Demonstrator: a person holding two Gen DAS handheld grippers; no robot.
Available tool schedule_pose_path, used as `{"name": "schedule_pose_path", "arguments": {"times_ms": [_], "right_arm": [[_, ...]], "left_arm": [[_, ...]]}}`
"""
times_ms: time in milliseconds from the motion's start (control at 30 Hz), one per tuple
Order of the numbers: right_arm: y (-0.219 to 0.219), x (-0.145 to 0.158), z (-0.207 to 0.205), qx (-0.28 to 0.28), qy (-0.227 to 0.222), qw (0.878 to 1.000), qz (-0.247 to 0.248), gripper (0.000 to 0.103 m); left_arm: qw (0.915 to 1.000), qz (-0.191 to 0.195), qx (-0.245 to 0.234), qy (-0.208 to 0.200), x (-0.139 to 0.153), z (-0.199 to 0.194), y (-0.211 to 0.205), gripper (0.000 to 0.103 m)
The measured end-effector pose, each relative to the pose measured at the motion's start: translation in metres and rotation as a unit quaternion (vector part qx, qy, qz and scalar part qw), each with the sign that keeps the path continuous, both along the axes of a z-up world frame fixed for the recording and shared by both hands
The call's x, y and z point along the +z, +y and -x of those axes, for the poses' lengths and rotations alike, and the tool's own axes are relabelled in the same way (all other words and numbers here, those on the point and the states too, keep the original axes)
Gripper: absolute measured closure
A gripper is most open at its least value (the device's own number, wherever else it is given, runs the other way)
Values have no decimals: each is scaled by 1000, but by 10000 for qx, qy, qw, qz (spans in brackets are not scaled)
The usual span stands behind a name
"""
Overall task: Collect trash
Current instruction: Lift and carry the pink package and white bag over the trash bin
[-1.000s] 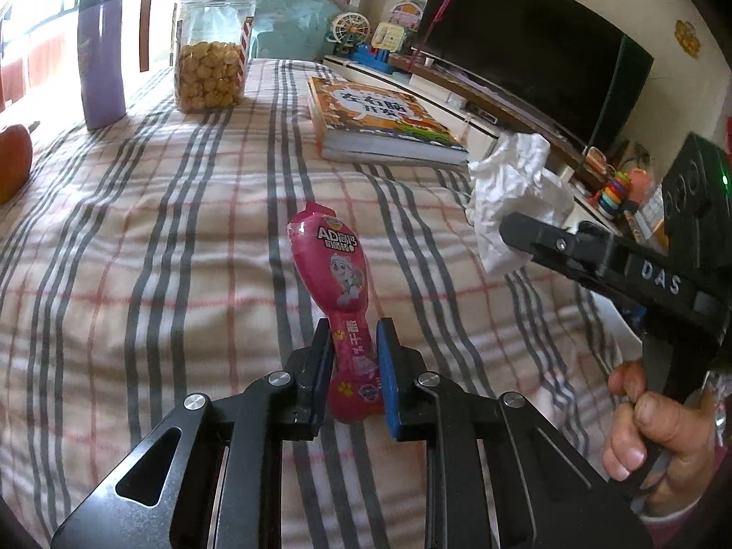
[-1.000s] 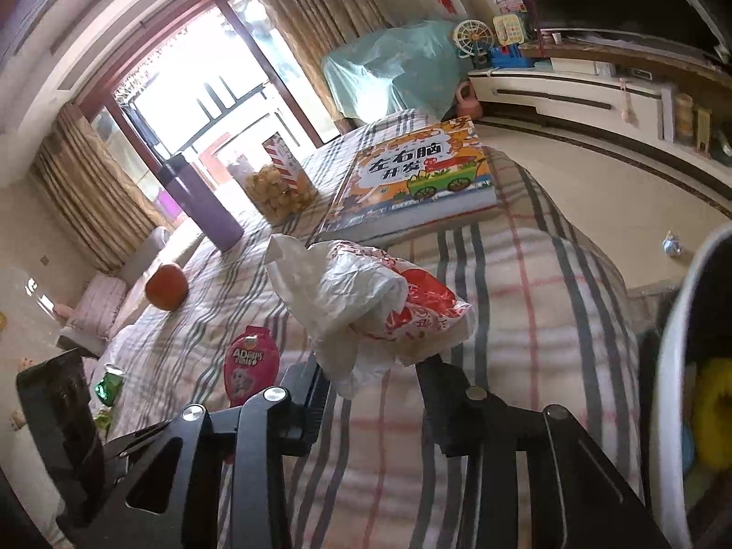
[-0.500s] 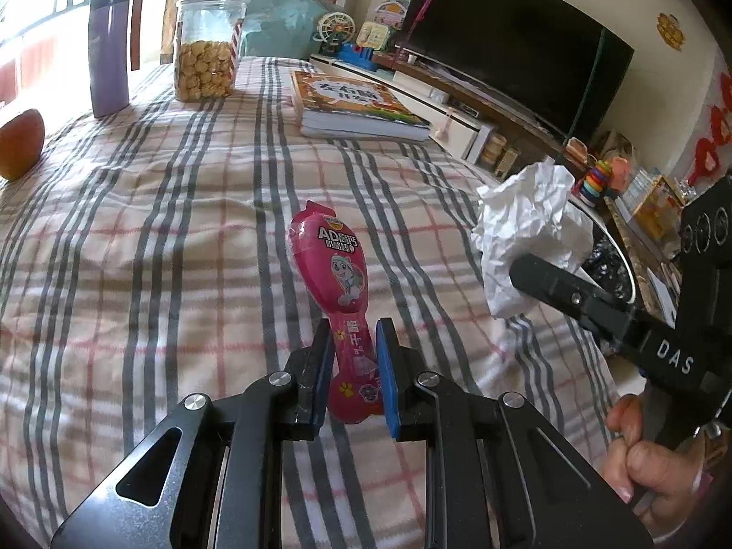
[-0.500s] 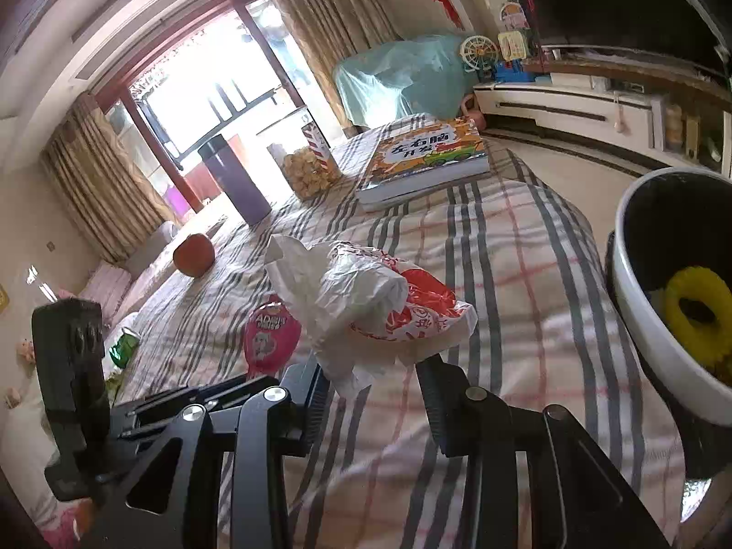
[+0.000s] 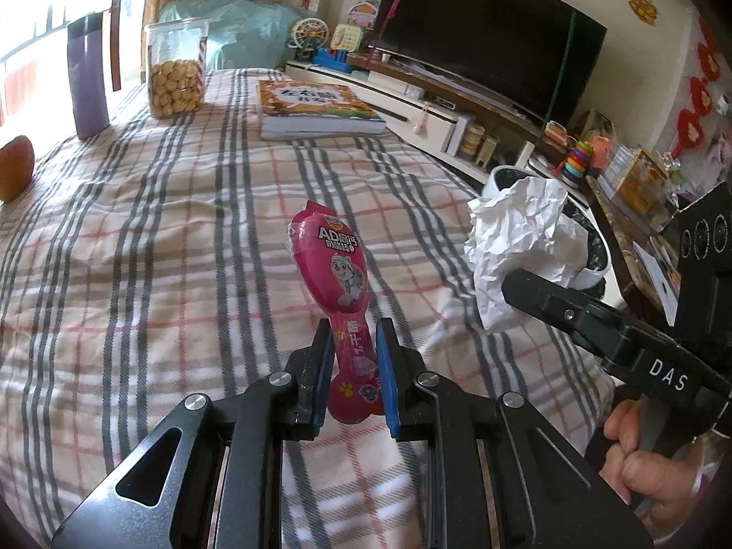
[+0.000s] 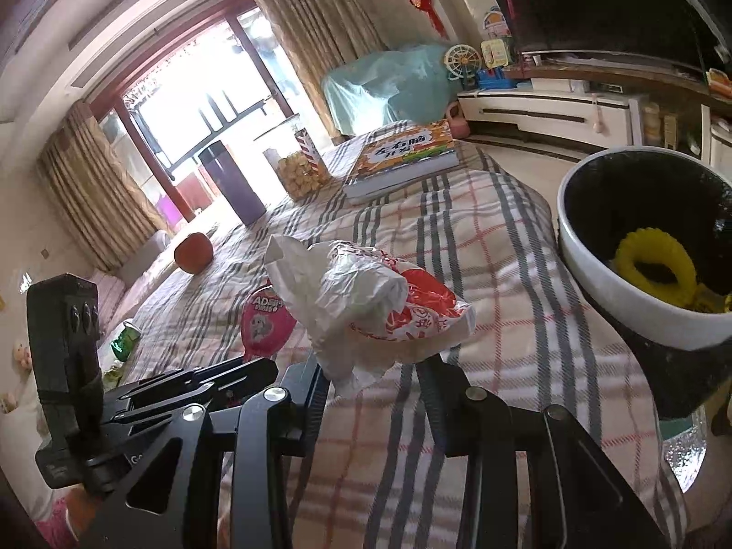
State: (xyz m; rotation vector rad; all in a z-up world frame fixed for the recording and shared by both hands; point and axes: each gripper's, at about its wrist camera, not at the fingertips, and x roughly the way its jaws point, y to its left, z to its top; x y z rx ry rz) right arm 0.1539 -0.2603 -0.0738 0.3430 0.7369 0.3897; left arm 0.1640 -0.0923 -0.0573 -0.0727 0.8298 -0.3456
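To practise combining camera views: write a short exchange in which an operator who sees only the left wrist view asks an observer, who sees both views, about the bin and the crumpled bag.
Operator: My left gripper holds the pink packet. Is anything in the bin behind the crumpled bag?
Observer: Yes, a yellow ring lies inside it.
Operator: The bag looks plain white here. Is it?
Observer: No. The side seen from the right gripper, which clamps it, carries red print.
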Motion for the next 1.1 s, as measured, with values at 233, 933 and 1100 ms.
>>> {"name": "schedule_pose_path", "arguments": {"times_ms": [233, 933, 1100], "right_arm": [[-6, 5, 12, -65, -85, 9999, -47, 65], [-37, 10, 37, -394, -204, 9989, -123, 65], [-47, 10, 38, -480, -201, 9986, -120, 65]], "left_arm": [[9999, -59, -122, -92, 5, 11, -12, 86], [9987, -184, -464, -132, 8, 21, -45, 86], [9977, -214, -620, -154, 9, 19, -59, 86]]}}
